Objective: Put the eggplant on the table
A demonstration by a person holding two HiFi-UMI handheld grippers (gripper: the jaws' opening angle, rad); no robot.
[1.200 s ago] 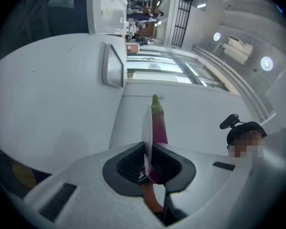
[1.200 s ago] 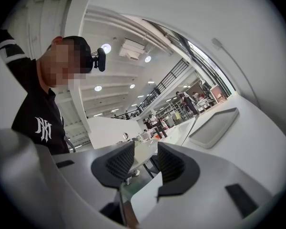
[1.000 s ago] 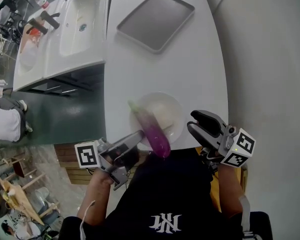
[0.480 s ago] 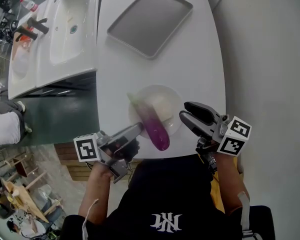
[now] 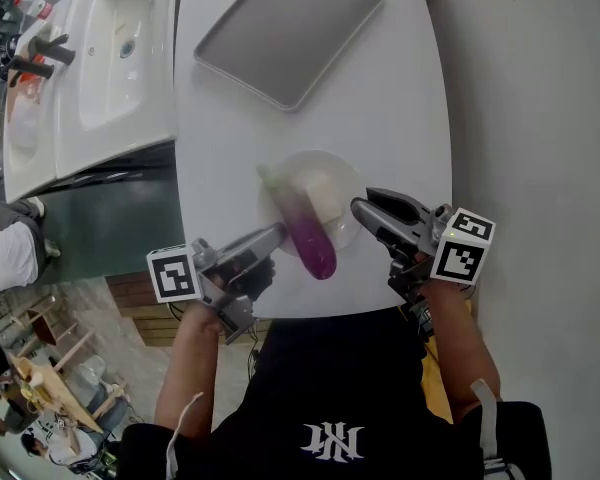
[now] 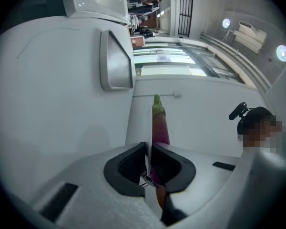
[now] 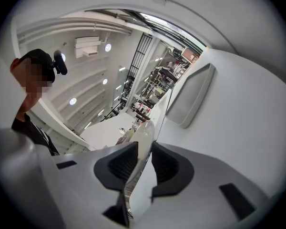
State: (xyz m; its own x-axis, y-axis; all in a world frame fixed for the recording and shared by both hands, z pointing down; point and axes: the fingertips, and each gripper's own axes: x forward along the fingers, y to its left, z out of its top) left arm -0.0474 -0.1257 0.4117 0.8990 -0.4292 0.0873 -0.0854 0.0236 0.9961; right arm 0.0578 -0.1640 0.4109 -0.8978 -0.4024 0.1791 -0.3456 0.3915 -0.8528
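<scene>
A purple eggplant with a green stem lies on a pale round plate over the near end of the white table. My left gripper is shut on the plate's left rim. In the left gripper view the rim runs edge-on between the pads, with the eggplant behind it. My right gripper is at the plate's right rim. Its jaws are closing with the rim between them, and a gap still shows beside one pad.
A grey rectangular tray lies at the table's far end. A white double sink stands to the left across a dark gap. The table's rounded front edge is close to my body. Grey floor lies to the right.
The plate with the eggplant has travelled forward from the table's front edge to further over the table. The right gripper has come in from the side and now straddles the plate's right rim.
</scene>
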